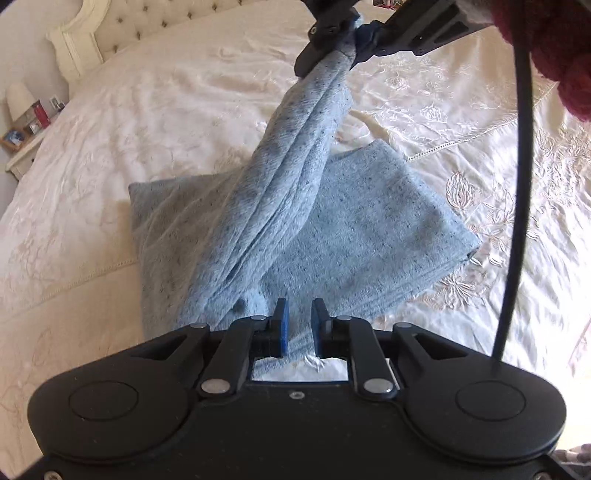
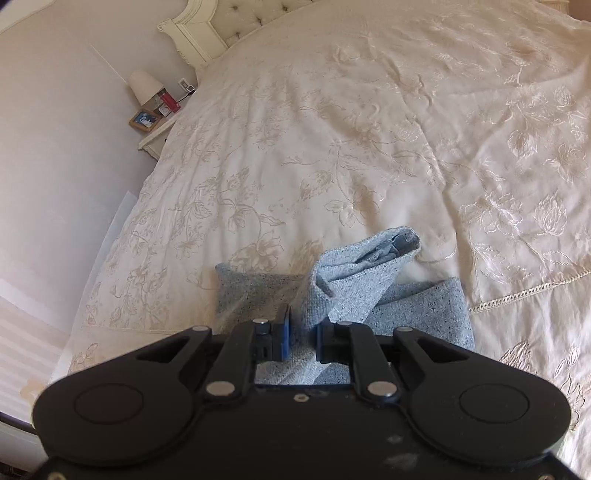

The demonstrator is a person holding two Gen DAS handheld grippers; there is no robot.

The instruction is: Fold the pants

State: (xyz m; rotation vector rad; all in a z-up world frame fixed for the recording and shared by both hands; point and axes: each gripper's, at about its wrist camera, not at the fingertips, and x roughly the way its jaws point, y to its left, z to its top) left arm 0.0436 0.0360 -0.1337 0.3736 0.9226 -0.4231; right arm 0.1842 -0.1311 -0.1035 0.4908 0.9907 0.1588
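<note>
Bed [image 2: 332,129], cream embroidered cover, tufted headboard [image 2: 236,18] at far end. Nightstand [image 2: 155,136] beside the bed's far-left corner, lamp [image 2: 144,85] on it. Pants [image 1: 332,229], light blue, mostly folded flat near the bed's near edge. Right gripper [image 1: 352,38] clamped on a bunched end, lifted off the stack. Left gripper [image 1: 299,325]: jaws slightly apart over the fabric's near edge; gripping or not, can't tell.

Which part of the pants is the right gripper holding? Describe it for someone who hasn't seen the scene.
On the cream embroidered bedspread lie light blue pants, partly folded flat. From that flat stack one bunched end rises diagonally, pinched at its top by the right gripper. It is the only lifted part; the rest lies flat.
</note>
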